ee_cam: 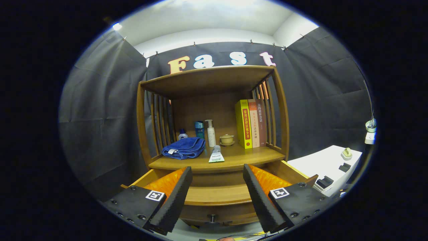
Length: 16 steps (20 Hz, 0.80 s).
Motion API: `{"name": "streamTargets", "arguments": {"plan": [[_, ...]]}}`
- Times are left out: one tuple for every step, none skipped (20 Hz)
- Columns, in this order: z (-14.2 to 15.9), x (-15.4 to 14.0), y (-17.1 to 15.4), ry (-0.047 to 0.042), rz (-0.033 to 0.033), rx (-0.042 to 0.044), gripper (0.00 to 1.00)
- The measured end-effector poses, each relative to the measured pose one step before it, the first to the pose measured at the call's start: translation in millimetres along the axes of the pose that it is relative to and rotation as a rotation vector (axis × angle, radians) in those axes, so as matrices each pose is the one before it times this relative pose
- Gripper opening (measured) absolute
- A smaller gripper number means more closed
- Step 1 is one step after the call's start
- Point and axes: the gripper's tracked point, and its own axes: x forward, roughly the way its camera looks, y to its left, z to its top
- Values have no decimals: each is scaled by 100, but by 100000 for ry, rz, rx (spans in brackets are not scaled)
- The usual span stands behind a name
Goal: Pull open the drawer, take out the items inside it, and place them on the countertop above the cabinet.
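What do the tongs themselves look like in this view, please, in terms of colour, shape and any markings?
The tongs have two wedge-shaped fingers faced with black, ridged foam pads. Their backs are bright orange ribbed plastic. Each finger sits on a black plate fastened with dark screws, and each plate carries a small white square tag with a black pattern. The fingers stand apart with nothing between them.
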Motion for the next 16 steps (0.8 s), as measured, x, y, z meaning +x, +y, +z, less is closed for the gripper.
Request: {"name": "streamTargets", "arguments": {"plan": [[-318, -620, -332, -2412, -1933, 1611, 99], [-1063, -522, 275, 216, 0, 1435, 99], [-1182, -452, 362, 1333, 1649, 586, 99], [-1056, -218, 205, 820, 816, 301, 99], [-864, 122, 16, 498, -180, 410, 99], [-907, -6, 137, 498, 639, 179, 99], [-867, 0, 446, -242, 1394, -323, 99], [-962, 19, 311, 184, 541, -923, 99], [-1047, 90, -42, 534, 285, -1442, 99], [-945, 76, 19, 98, -214, -1228, 99], [-730, 23, 19, -193, -584, -845, 99], [-771, -28, 76, -215, -138, -827, 99], [-776, -141, 160, 133, 164, -1029, 99], [-633, -89, 141, 165, 99, -1205, 99], [-407, 51, 132, -203, 191, -821, 99], [-313, 79, 72, 61, 307, -393, 99]]}}
